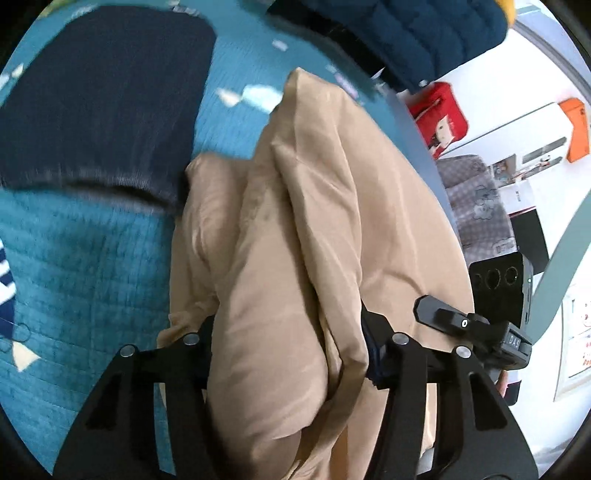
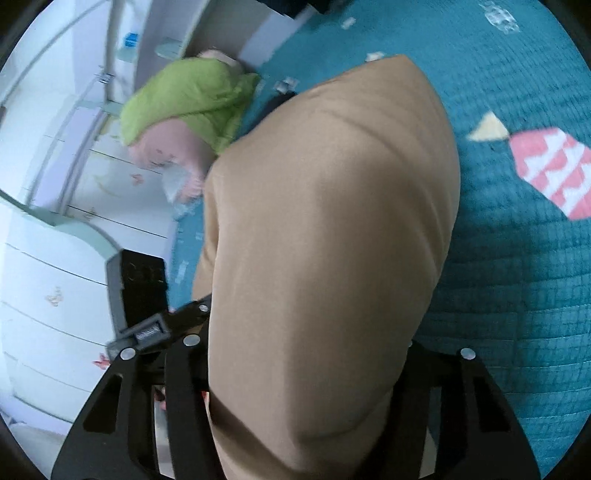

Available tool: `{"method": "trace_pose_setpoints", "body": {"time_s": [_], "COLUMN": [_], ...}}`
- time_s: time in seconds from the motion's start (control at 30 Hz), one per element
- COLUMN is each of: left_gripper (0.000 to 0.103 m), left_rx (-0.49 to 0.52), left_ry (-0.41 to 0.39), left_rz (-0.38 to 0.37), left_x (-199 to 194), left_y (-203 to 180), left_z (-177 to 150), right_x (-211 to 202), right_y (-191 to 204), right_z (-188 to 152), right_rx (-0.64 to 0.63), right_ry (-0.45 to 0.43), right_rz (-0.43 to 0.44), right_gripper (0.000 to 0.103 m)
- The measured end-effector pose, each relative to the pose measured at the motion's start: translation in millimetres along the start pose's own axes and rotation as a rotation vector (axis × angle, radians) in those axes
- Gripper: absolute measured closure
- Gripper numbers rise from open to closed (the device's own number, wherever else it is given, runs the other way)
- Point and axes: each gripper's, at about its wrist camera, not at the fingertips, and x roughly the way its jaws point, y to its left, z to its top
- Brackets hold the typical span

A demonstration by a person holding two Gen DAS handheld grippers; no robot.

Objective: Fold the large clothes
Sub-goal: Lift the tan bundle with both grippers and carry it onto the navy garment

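Observation:
A large tan garment (image 1: 317, 192) hangs bunched and lifted over a teal quilted bedspread (image 1: 92, 258). My left gripper (image 1: 288, 332) is shut on a thick fold of it, and the cloth hides the fingertips. In the right wrist view the same tan garment (image 2: 332, 184) drapes smooth and wide over my right gripper (image 2: 306, 350), which is shut on it with its fingertips buried in the fabric. Each view shows the other gripper's black body at its edge, close beside the cloth.
A navy knit garment (image 1: 96, 99) lies flat on the bedspread to the left. A dark blue quilted item (image 1: 424, 33) sits at the top. A green and pink bundle (image 2: 184, 107) lies at the bed's edge by white drawers (image 2: 48, 288). A red bag (image 1: 439, 114) stands beyond the bed.

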Motion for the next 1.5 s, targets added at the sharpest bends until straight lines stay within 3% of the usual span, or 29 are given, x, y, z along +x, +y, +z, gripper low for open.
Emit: {"method": "trace_pose_setpoints", "body": {"time_s": [0.17, 0.37, 0.57, 0.87, 1.17, 1.3, 1.4, 1.5], "left_gripper": [0.048, 0.048, 0.048, 0.048, 0.048, 0.048, 0.048, 0.048], "left_rx": [0.052, 0.123, 0.163, 0.140, 0.076, 0.083, 0.048, 0.009], "left_ry": [-0.090, -0.224, -0.331, -0.468, -0.545, -0.551, -0.514, -0.443], "left_rz": [0.007, 0.103, 0.217, 0.352, 0.444, 0.502, 0.514, 0.509], "left_x": [-33, -80, -123, -189, -258, -271, -255, -211], "left_y": [-25, -57, -76, -58, -18, -6, 22, 61], "left_z": [8, 11, 15, 29, 93, 127, 158, 183], "right_x": [-10, -22, 2, 55, 118, 146, 169, 198], "right_y": [33, 70, 110, 173, 240, 243, 228, 194], "right_z": [9, 15, 35, 61, 108, 131, 146, 163], "right_rx": [-0.069, -0.192, -0.268, -0.362, -0.401, -0.377, -0.348, -0.349], "right_ry": [-0.033, -0.043, -0.020, 0.056, 0.120, 0.124, 0.122, 0.126], "right_rz": [0.068, 0.121, 0.186, 0.261, 0.341, 0.350, 0.301, 0.154], "right_gripper": [0.050, 0.050, 0.050, 0.050, 0.050, 0.050, 0.050, 0.049]}}
